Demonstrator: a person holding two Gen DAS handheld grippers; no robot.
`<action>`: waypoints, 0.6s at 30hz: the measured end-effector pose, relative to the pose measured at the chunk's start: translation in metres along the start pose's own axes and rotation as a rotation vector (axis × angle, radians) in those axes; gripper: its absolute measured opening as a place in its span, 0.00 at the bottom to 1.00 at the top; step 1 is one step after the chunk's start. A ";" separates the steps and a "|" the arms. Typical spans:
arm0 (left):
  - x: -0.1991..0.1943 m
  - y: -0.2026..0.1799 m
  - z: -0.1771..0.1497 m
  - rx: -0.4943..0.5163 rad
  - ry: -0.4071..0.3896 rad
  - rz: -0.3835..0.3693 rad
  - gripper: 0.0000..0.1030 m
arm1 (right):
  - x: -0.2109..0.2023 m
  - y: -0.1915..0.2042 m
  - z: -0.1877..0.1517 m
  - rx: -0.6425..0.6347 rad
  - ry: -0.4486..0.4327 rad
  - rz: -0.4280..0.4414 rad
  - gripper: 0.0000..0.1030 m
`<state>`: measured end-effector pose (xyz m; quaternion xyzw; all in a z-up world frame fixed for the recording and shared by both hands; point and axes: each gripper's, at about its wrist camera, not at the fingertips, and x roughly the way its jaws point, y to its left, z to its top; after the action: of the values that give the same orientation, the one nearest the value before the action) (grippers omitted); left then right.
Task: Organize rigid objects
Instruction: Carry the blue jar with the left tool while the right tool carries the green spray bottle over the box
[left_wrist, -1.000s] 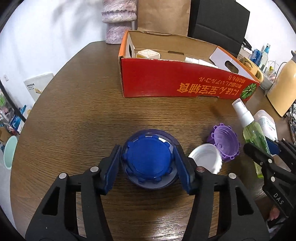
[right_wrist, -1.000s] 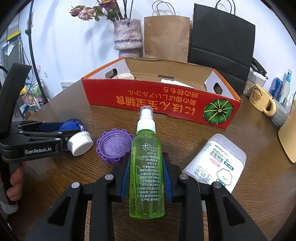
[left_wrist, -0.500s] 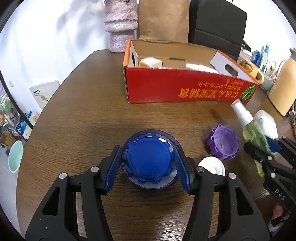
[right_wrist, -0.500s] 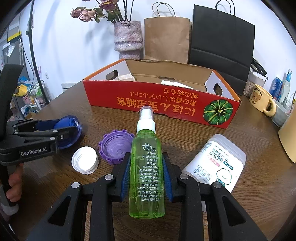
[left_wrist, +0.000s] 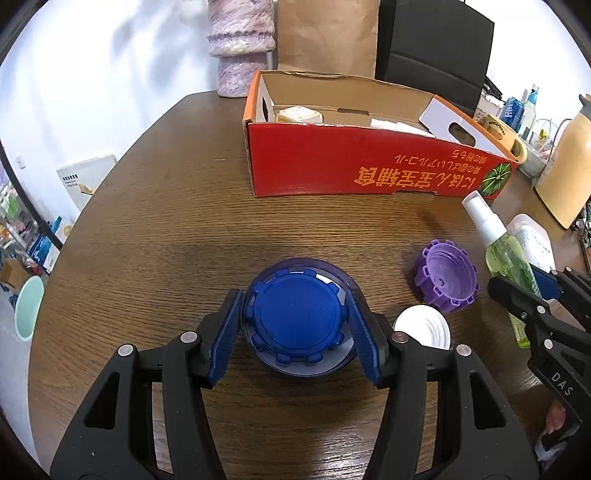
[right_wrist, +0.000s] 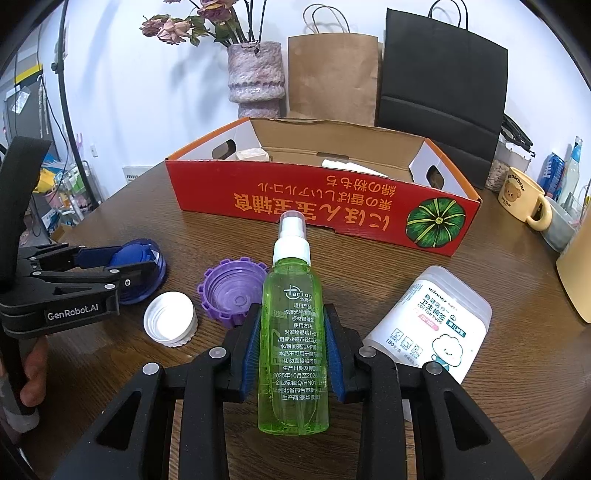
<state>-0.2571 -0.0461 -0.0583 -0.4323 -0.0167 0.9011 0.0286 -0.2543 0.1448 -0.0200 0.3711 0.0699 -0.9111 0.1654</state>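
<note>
My left gripper (left_wrist: 295, 325) is shut on a blue round lid (left_wrist: 295, 317) and holds it just above the wooden table (left_wrist: 166, 240); it also shows in the right wrist view (right_wrist: 136, 258). My right gripper (right_wrist: 291, 350) is shut on a green spray bottle (right_wrist: 293, 332), lifted off the table, nozzle pointing away. A purple cap (right_wrist: 232, 291) and a white cap (right_wrist: 170, 319) lie open side up between the grippers. A red cardboard box (right_wrist: 314, 206) stands behind them with a few items inside.
A white cotton-bud box (right_wrist: 432, 321) lies right of the spray bottle. A bear mug (right_wrist: 522, 199), drink bottles and a yellow jug (left_wrist: 569, 166) stand at the right edge. A vase (right_wrist: 255, 77) and paper bags (right_wrist: 332, 77) stand behind the red box.
My left gripper has risen and pulled back to the left with the blue lid, uncovering the white cap. My right gripper has lifted a little with the spray bottle.
</note>
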 end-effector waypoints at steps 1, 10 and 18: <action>0.000 0.000 0.000 -0.002 0.001 -0.002 0.51 | 0.000 0.000 0.000 0.000 0.000 0.000 0.33; -0.005 0.004 -0.002 -0.022 -0.008 -0.008 0.51 | 0.000 0.000 0.000 0.000 0.000 0.000 0.33; -0.011 -0.002 -0.003 0.010 -0.033 0.001 0.50 | 0.000 0.000 0.000 0.001 -0.001 0.000 0.33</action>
<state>-0.2476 -0.0448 -0.0512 -0.4170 -0.0127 0.9083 0.0300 -0.2544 0.1449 -0.0199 0.3708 0.0695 -0.9113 0.1651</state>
